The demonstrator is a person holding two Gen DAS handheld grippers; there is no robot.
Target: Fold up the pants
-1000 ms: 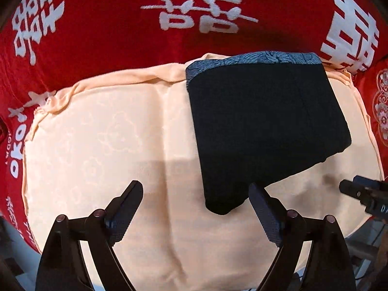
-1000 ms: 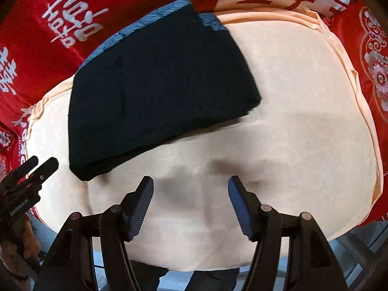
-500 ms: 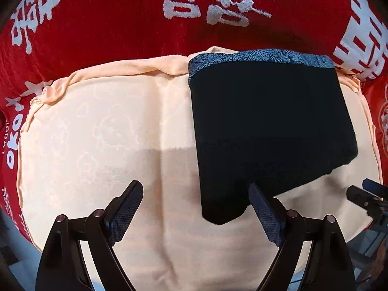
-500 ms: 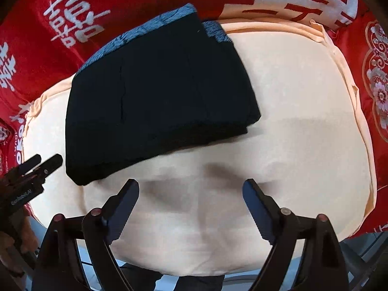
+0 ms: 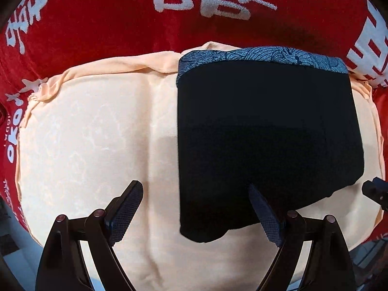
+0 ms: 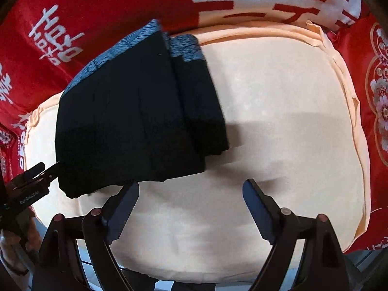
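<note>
1. The pants [image 5: 266, 133] lie folded into a thick dark block on the far side of the cushion [image 5: 97, 133], their patterned blue-grey waistband [image 5: 262, 54] along the far edge, next to the red cloth. From the right wrist view the stacked layers show at the block's right side, one stepped a little over the other.
2. The left gripper [image 5: 196, 208] hovers above the block's near left corner, fingers spread wide, gripping nothing. One finger [image 5: 263, 208] hangs over the dark cloth, the other over bare cushion.
3. The right gripper [image 6: 191, 206] hovers just short of the near edge, fingers likewise wide and empty.
4. I'd judge the folding nearly finished: either a last fold or a tidy-up is in hand. If another fold is wanted, the next move calls for pinching all the layers at the near edge together, so that none slips out.
5. The cushion is pale peach, soft and dimpled, so the block may sag when pressed.
6. Around it spreads a red cloth [image 5: 97, 24] with large white characters; a flowered gold pattern shows at the right. Little else of the room is visible.
</note>
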